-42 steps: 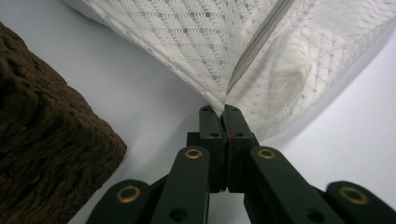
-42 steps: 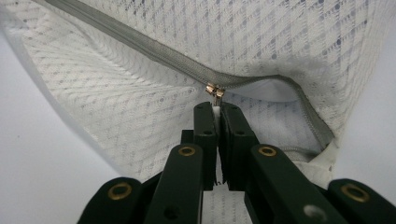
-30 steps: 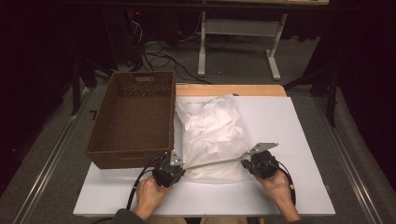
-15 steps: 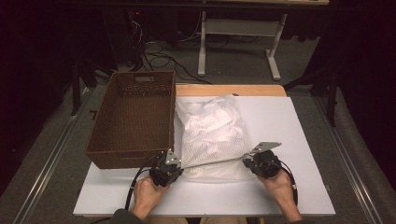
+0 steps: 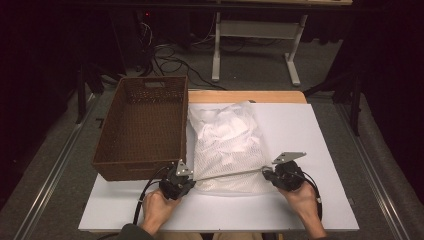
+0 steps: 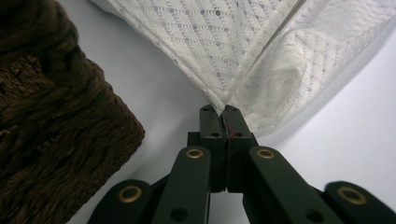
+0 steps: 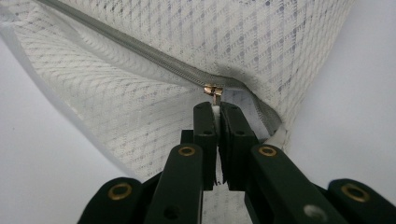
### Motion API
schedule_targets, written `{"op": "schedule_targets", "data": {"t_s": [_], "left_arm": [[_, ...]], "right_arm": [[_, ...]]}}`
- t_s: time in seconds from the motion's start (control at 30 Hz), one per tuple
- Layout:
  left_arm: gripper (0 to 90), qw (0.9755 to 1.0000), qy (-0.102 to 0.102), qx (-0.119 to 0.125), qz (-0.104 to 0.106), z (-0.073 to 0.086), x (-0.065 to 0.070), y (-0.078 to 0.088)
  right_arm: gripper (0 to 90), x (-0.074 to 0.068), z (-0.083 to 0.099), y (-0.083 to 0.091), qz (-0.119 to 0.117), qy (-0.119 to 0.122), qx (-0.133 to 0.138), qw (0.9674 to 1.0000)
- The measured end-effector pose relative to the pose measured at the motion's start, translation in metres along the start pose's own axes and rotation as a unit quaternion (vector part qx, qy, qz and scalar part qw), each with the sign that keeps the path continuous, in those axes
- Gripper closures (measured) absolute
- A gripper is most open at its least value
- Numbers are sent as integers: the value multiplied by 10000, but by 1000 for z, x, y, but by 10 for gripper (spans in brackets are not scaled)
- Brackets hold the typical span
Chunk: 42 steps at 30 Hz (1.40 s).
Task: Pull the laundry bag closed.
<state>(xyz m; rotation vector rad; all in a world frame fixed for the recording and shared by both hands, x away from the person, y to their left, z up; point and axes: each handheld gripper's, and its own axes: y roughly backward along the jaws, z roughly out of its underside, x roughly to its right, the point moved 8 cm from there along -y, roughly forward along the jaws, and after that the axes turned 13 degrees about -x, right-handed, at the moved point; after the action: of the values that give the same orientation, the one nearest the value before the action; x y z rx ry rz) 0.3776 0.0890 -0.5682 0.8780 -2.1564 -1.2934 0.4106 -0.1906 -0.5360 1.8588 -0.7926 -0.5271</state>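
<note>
White mesh laundry bag (image 5: 225,145), zipped, stuffed with cloth.

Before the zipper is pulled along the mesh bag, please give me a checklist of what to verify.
1. Left gripper shut on the corner of the mesh bag: ok.
2. Right gripper shut on the zipper pull: ok.
3. Zipper line stretched straight between both grippers: ok.
4. Bag lies on the white table, beside the basket, not in it: ok.
5. Mesh free of the slider: cannot tell.
</note>
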Motion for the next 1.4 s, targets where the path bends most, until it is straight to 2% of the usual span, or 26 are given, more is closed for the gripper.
{"op": "schedule_targets", "data": {"t_s": [0.23,0.43,0.53,0.67,0.7,0.8,0.87,0.93,1.07,1.2,1.33,1.4], "left_arm": [[895,10000,24,-8,-4,1,0,0],[895,10000,6,-7,8,1,-1,-1],[894,10000,13,6,19,0,0,-1],[881,9999,-100,-62,-60,2,1,-2],[867,9999,-121,-57,-72,1,1,-2],[736,9999,-147,-49,-3,-1,5,-4],[677,9998,-169,-51,-30,-4,6,-5],[652,9999,-151,-47,-33,-6,7,-6],[679,9999,-124,-15,-50,-8,7,-7],[854,9999,-106,-19,-78,-9,5,-8],[877,9999,-36,-59,-114,-7,2,-6],[879,9999,-15,-82,-142,-6,0,-5]], "right_arm": [[871,2,2,1,65,-39,-60,10000],[871,4,2,5,-88,-38,-32,9999],[871,3,3,7,-209,-109,-65,9997],[872,1,4,4,-144,-5,-110,9998],[872,0,3,3,-94,49,-127,9999],[872,-5,1,-1,-98,114,-120,9998],[872,-8,-1,-5,-79,162,-187,9997],[872,-12,-2,-7,-76,225,-240,9994],[872,-16,-4,-9,-69,301,-236,9992],[870,-18,-3,-11,-110,329,-273,9990],[869,-14,0,-12,-132,289,-319,9990],[869,-11,3,-12,-116,193,-364,9991]]}}
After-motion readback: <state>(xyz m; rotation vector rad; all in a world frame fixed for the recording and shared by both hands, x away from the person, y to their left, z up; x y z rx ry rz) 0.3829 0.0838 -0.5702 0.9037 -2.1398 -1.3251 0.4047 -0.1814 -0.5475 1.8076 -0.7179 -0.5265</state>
